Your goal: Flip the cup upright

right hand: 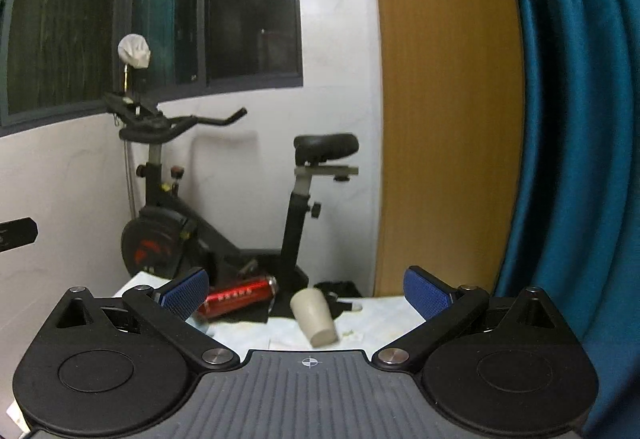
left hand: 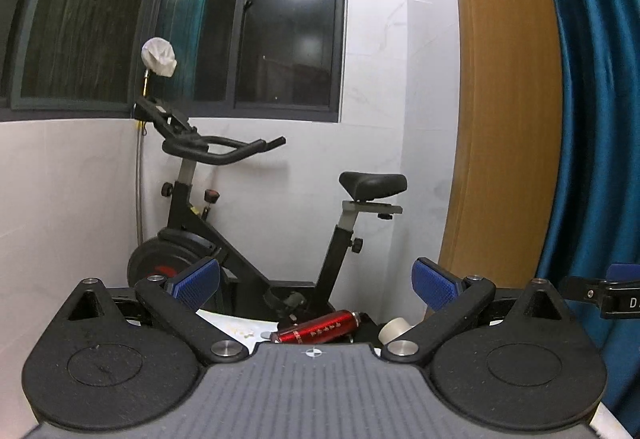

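A beige paper cup (right hand: pixel 313 316) lies on its side on the light table top (right hand: pixel 384 315), its closed base toward me, just ahead of my right gripper (right hand: pixel 306 293), which is open and empty. In the left wrist view only part of the cup (left hand: pixel 394 331) shows behind the right finger arm. My left gripper (left hand: pixel 316 285) is open and empty, above the table's near part. The blue pads (left hand: pixel 198 283) are wide apart.
A red cylindrical can (right hand: pixel 240 297) lies on its side on a black cloth (right hand: pixel 248 315) left of the cup; it also shows in the left wrist view (left hand: pixel 320 327). An exercise bike (right hand: pixel 192 223) stands behind the table. A wooden panel (right hand: pixel 448 107) and a blue curtain (right hand: pixel 576 119) are at right.
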A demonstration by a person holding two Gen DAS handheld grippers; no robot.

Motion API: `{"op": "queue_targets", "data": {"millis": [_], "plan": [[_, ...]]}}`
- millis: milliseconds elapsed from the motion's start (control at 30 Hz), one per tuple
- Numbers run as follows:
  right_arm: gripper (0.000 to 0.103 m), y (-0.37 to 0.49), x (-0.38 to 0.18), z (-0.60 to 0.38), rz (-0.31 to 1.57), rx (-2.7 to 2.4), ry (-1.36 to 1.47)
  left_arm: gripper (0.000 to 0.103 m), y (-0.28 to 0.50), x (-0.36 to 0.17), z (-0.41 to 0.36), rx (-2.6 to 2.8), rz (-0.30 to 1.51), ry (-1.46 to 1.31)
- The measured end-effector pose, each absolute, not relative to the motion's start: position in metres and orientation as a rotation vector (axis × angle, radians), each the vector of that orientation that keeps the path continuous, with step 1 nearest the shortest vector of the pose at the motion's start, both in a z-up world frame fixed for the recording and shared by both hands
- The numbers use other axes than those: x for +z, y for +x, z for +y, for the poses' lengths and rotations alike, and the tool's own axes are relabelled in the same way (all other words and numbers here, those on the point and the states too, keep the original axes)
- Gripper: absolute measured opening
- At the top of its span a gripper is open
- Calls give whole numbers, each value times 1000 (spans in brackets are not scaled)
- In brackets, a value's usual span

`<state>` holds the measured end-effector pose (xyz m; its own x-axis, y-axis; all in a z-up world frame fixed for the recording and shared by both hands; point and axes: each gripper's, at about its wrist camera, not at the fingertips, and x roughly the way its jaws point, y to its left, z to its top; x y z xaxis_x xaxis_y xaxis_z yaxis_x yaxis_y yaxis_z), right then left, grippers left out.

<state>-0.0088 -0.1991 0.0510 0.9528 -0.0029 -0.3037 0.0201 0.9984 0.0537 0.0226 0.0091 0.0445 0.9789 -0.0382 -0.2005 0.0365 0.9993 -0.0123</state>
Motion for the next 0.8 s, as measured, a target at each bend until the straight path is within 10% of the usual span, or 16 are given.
{"op": "queue_targets", "data": {"millis": [800], "plan": [[103,-15,55,-196,297,-19,66,103,15,48,4,-38,184,38]]}}
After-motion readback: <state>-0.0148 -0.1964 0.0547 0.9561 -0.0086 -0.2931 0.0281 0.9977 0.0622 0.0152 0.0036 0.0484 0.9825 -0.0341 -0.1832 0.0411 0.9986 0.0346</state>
